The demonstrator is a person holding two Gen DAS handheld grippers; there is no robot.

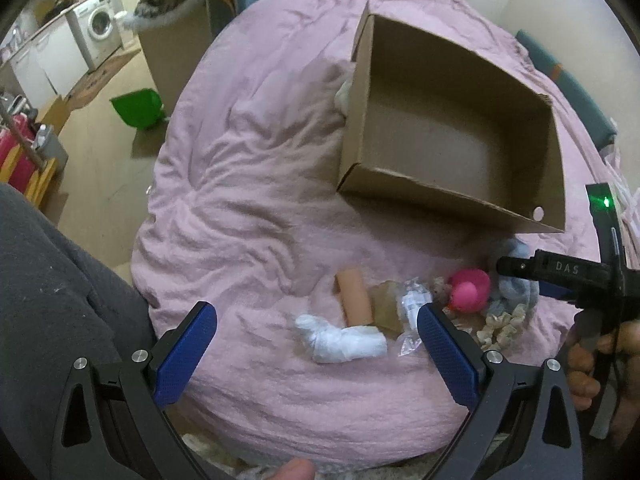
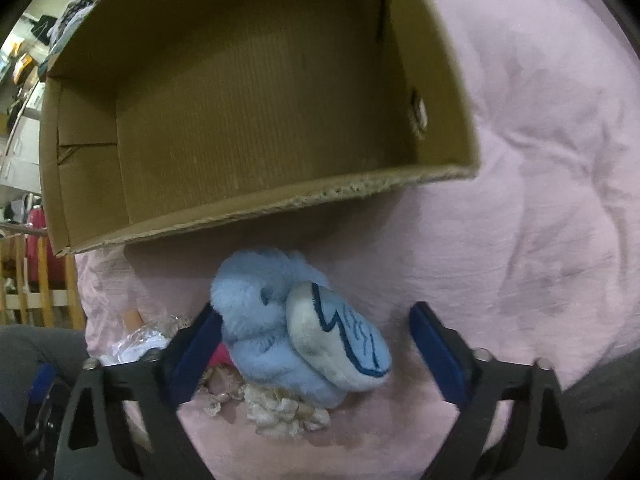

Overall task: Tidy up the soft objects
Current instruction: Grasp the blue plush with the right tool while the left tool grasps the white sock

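An open cardboard box lies empty on the pink bedcover. In front of it sits a cluster of soft items: a white wrapped bundle, a beige cylinder, a clear plastic packet, a pink duck toy, a cream frilly scrunchie and a light blue plush. My right gripper straddles the blue plush, jaws wide; the left pad touches it, the right pad stands apart. My left gripper hangs open above the white bundle.
A green bag lies on the floor left of the bed, with a washing machine behind. A grey trouser leg fills the lower left. A second box with clothes stands at the bed's far end.
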